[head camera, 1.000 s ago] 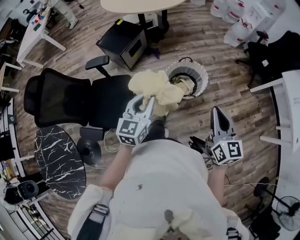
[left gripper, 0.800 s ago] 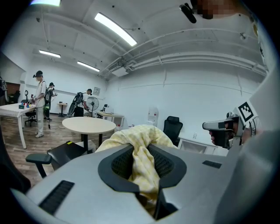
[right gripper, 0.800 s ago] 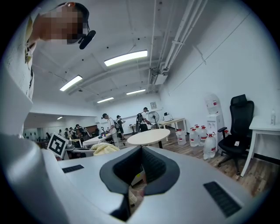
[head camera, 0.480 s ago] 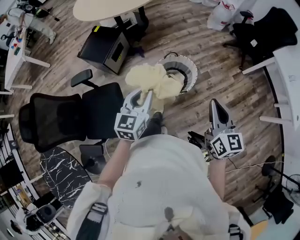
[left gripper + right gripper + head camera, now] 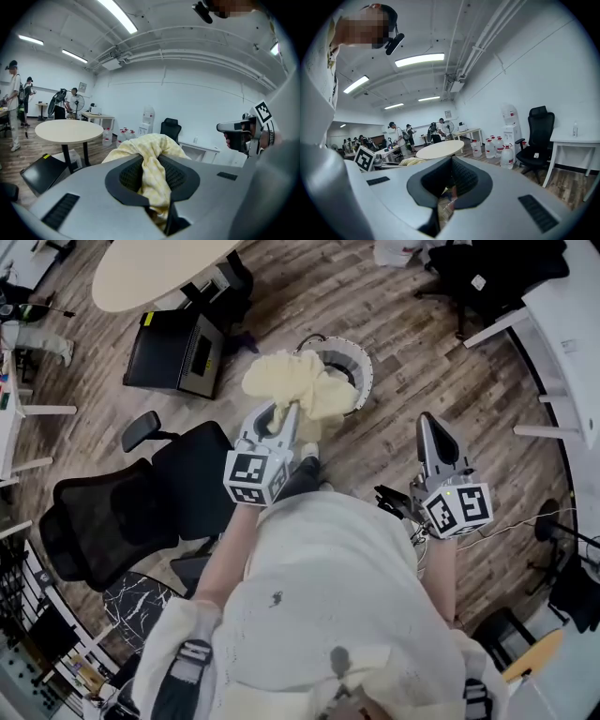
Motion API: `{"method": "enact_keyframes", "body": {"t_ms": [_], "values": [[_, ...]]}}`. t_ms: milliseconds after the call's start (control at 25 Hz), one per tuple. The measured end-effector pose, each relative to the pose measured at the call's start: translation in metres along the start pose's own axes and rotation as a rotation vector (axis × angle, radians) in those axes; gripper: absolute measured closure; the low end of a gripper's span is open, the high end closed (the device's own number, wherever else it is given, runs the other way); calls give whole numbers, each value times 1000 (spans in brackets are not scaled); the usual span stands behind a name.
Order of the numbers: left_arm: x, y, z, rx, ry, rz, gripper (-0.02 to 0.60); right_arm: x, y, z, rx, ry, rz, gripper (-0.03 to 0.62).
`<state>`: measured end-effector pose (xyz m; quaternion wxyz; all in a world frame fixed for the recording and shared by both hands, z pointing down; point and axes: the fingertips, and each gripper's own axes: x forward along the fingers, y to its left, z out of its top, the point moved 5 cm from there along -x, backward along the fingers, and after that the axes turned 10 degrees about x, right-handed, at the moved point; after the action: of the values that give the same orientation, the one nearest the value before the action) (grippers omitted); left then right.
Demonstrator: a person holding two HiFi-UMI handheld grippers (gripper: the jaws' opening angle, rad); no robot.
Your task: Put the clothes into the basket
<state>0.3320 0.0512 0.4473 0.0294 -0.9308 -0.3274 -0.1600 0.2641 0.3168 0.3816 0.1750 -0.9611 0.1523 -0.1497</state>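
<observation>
Left tool pinched on the crumpled pale-yellow cloth, right tool closed, empty; loose folds might snag the round white mesh basket rim and flop outside

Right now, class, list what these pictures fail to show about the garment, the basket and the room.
1. Inside of the basket: in the head view, the yellow garment overhangs its opening.
2. Garment's type: it is bunched up in the left gripper in the head and left gripper views.
3. Basket, left gripper view: hidden behind the garment and the gripper body.
4. Distant people, left gripper view: too small to tell what they do.
</observation>
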Motion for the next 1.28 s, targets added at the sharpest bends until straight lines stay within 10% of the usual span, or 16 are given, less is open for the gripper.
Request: {"method": "enact_keyframes", "body": {"t_ms": [640,1280], "values": [[95,56,-7,43,68,-158,497,82,-27,18,24,-14,-124,586],[124,103,-29,49,143,-157,497,157,-24,27,20,14,-76,586]]}}
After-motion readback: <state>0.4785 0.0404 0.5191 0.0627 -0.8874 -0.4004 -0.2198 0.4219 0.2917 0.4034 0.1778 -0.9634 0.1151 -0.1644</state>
